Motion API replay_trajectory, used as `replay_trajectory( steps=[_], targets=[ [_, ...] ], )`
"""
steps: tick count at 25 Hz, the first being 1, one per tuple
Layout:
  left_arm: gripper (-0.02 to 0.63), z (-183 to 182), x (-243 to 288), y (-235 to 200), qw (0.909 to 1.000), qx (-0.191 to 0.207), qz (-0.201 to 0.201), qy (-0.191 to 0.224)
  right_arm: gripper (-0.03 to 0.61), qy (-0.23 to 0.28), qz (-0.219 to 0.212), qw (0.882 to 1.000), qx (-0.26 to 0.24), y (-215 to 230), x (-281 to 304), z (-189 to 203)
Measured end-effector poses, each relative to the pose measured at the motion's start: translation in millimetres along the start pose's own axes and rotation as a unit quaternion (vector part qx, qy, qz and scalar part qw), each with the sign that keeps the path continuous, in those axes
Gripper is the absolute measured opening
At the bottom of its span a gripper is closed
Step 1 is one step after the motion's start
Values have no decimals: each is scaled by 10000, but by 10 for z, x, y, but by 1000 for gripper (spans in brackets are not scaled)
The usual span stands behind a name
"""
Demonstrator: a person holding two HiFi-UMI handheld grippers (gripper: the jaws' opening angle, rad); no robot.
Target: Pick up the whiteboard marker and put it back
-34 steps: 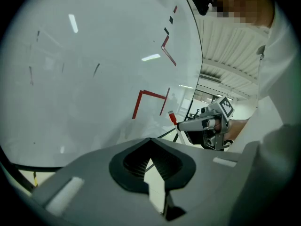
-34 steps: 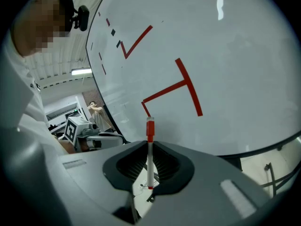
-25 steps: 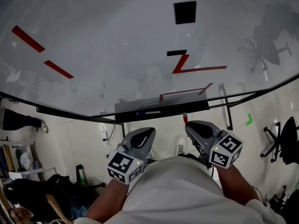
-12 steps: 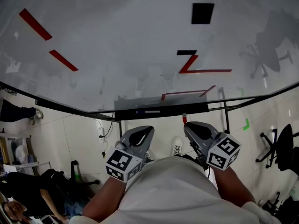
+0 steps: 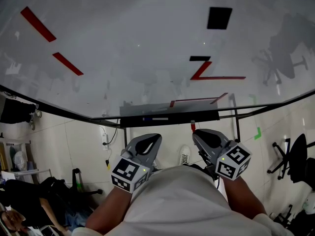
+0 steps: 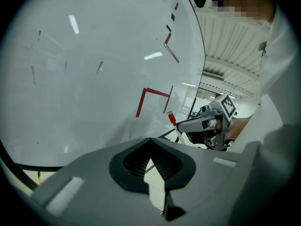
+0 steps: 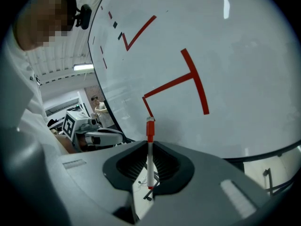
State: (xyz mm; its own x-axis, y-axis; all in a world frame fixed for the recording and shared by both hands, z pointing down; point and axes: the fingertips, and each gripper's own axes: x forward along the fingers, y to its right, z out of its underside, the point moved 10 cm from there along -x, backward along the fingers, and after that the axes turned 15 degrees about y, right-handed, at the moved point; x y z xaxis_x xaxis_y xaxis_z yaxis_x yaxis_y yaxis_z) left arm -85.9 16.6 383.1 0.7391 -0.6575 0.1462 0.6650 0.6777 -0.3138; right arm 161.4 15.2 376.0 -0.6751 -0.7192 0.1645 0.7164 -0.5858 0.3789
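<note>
The whiteboard marker [image 7: 150,153] has a white barrel and a red cap. It stands upright between the jaws of my right gripper [image 7: 149,167], which is shut on it. In the head view only its red cap [image 5: 193,126] shows, just below the dark tray [image 5: 197,115] along the whiteboard's [image 5: 128,48] lower edge. My right gripper [image 5: 205,135] is held low near my body, short of the board. Beside it, my left gripper [image 5: 148,143] is also low. In the left gripper view my left gripper [image 6: 151,160] looks shut with nothing in it.
The whiteboard carries red lines [image 5: 211,73] and black squares [image 5: 219,17]. A small blue and white item [image 5: 155,118] lies in the tray. Office chairs [image 5: 294,156] stand on the tiled floor at right, dark bags [image 5: 34,193] at left. A person [image 7: 99,108] stands far behind.
The head view has shifted a little, so the board's marks sit slightly further right. Both grippers stay low near my body, with the marker still in the right one.
</note>
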Motion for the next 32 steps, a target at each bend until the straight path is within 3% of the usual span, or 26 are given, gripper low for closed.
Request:
replay_trajectory(
  steps=[3,7,10,15,22,24,32],
  targets=[
    [15,-1,-5,-6,10000,-10,-10,20,38,-152,36,9992,-363,12,7,21],
    [15,-3,-8,-21,10000,-10,-32,44,38,-565,45,9879,-1443,-3,46,73],
    [15,-2,-12,-26,10000,-6,-34,61,38,-896,-35,9677,-2357,-56,99,101],
    [15,17,-35,-44,9999,-31,-95,27,38,-1235,-126,9407,-3157,-86,166,138],
    [15,43,-71,-82,9997,-80,-221,-44,38,-1773,-372,8742,-4504,-177,294,203],
    [15,44,-74,-76,9997,-81,-215,-26,38,-1892,-452,8593,-4730,-197,332,222],
    [15,53,-107,-91,9996,-108,-260,-26,38,-2105,-551,8363,-5033,-101,401,315]
  ],
)
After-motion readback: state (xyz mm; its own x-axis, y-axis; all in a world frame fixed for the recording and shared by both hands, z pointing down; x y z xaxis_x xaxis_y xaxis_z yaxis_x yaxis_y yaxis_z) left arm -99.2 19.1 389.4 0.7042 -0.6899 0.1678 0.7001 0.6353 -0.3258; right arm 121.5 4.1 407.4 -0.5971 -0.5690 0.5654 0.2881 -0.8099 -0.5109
